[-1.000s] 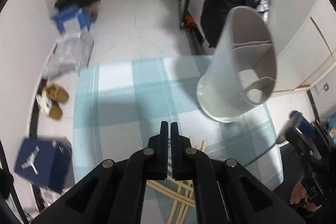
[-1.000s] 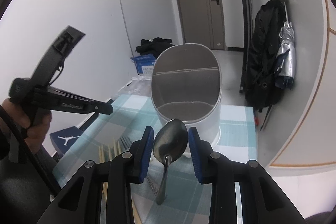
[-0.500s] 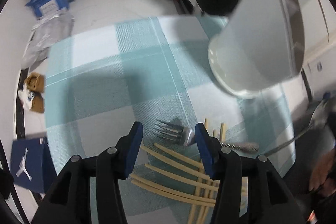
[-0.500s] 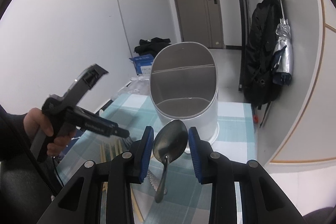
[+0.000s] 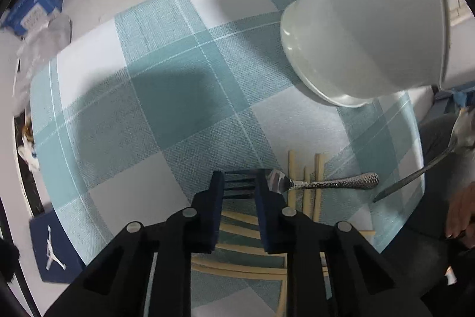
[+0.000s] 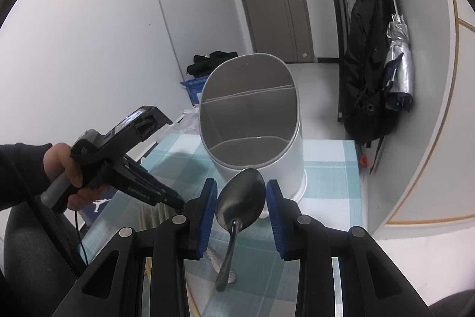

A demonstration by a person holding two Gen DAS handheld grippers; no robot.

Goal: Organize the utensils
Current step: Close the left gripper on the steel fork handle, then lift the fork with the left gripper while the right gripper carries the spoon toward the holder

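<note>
A white oval utensil holder with a divider stands on the checked tablecloth; it also shows in the left wrist view. My left gripper is open, low over the cloth, its fingers on either side of the tines of a metal fork that lies across several wooden chopsticks. My right gripper is shut on the bowl of a metal spoon, handle hanging down, just in front of the holder. The spoon shows at the right edge of the left wrist view.
The table has a teal and white checked cloth. More chopsticks lie crossed under my left gripper. A navy shoe box sits on the floor to the left. Coats and an umbrella hang at the right wall.
My left gripper has opened and come down toward the table, so that its fingers now straddle the fork's tines. The right gripper holds the spoon in nearly the same place.
</note>
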